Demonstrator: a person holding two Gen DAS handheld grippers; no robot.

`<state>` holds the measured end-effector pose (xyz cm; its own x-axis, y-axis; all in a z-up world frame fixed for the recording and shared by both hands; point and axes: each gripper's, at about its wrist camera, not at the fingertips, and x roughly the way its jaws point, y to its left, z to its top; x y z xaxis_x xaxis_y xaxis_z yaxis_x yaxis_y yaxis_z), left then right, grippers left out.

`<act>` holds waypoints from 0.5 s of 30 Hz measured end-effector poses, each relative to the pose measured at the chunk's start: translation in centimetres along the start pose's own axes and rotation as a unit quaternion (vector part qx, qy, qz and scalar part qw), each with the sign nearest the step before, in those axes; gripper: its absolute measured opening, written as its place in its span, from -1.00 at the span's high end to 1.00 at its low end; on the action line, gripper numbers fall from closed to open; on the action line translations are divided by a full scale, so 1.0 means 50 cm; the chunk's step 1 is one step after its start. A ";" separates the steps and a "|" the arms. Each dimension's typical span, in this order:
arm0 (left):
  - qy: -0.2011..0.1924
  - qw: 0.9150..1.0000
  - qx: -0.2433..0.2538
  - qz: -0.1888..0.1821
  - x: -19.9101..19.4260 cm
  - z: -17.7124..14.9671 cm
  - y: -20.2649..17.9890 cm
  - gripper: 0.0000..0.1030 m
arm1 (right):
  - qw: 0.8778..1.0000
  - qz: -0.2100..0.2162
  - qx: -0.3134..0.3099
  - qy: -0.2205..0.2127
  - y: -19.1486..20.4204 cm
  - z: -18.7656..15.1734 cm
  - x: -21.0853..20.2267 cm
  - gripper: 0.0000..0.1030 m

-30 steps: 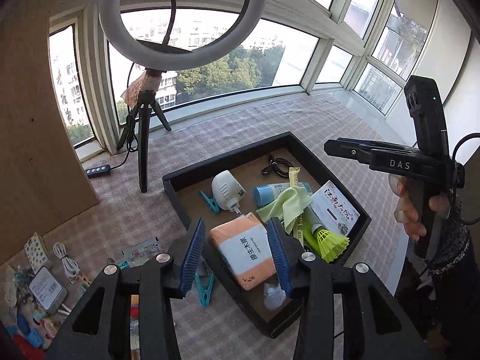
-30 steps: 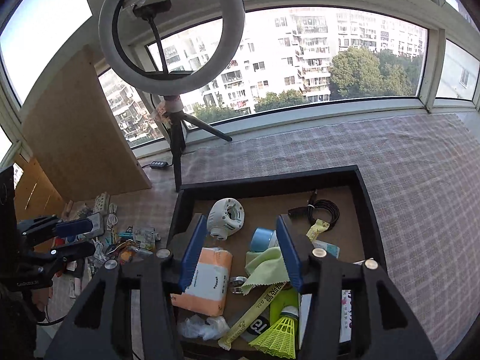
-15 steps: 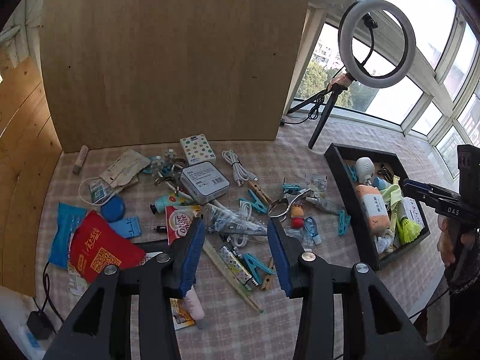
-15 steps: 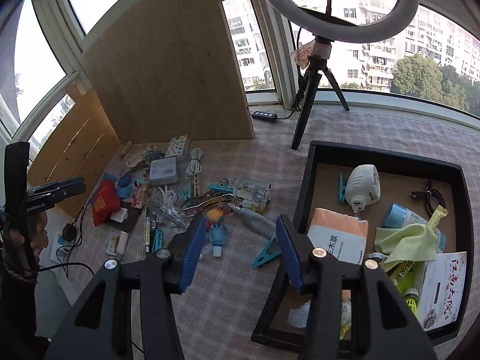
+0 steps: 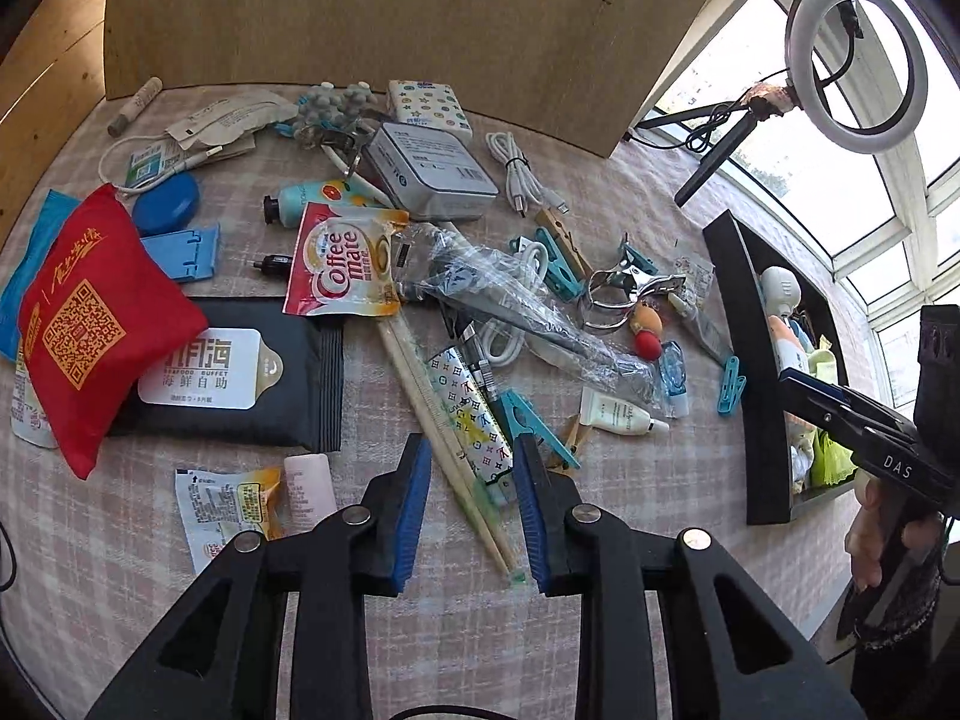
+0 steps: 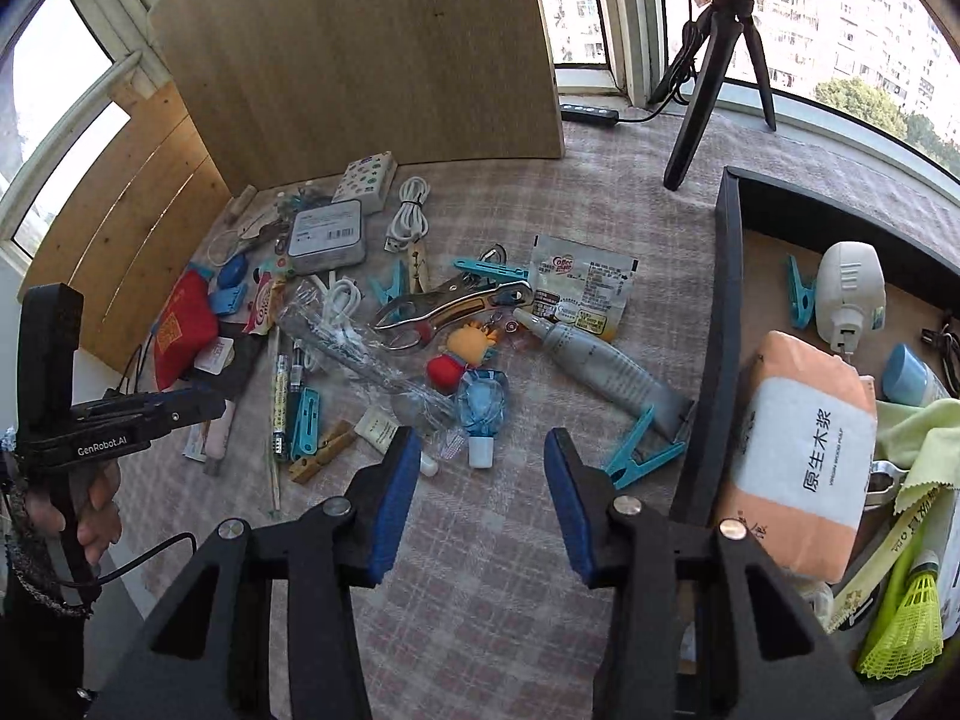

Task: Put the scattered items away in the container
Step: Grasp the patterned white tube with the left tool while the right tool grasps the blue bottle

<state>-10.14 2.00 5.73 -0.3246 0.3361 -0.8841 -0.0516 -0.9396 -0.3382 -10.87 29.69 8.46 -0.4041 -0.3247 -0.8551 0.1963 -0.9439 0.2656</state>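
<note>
Many small items lie scattered on the checked tablecloth. My left gripper [image 5: 471, 456] is open and empty, low over wrapped chopsticks [image 5: 447, 438] and a patterned pen-like stick [image 5: 474, 414], with a teal clothes peg [image 5: 534, 423] beside its right finger. My right gripper [image 6: 477, 468] is open and empty, just in front of a small blue bottle [image 6: 482, 411] and a teal peg [image 6: 642, 450]. The black tray [image 6: 714, 324] at the right holds a tissue pack [image 6: 804, 450], a white fan, a green cloth and a shuttlecock.
A red pouch [image 5: 90, 324], black wipes pack [image 5: 228, 372], Coffee mate sachet [image 5: 342, 264], grey tin [image 5: 429, 171], pliers [image 6: 456, 306] and grey tube [image 6: 600, 360] lie on the cloth. A wooden board [image 6: 360, 54] stands behind. A ring light tripod [image 6: 714, 60] stands at the back.
Both grippers have swung from over the tray to the scattered pile and come lower and closer to it. Both stay open and empty.
</note>
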 end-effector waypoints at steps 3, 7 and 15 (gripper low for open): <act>0.010 1.000 0.018 0.012 0.029 0.008 -0.030 0.50 | 1.000 -0.002 -0.002 0.010 0.000 -0.001 0.014 0.20; 0.017 0.998 0.044 0.049 0.063 0.017 -0.050 0.50 | 1.000 0.000 -0.004 0.016 0.001 0.001 0.029 0.20; 0.037 0.996 0.043 0.065 0.101 0.017 -0.032 0.45 | 1.000 -0.006 0.000 0.026 0.000 0.014 0.062 0.20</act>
<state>-12.52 5.14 2.07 -0.2642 0.2118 -0.9409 -0.0951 -0.9766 -0.1931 -12.77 28.64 6.10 -0.3593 -0.3092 -0.8805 0.1923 -0.9478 0.2543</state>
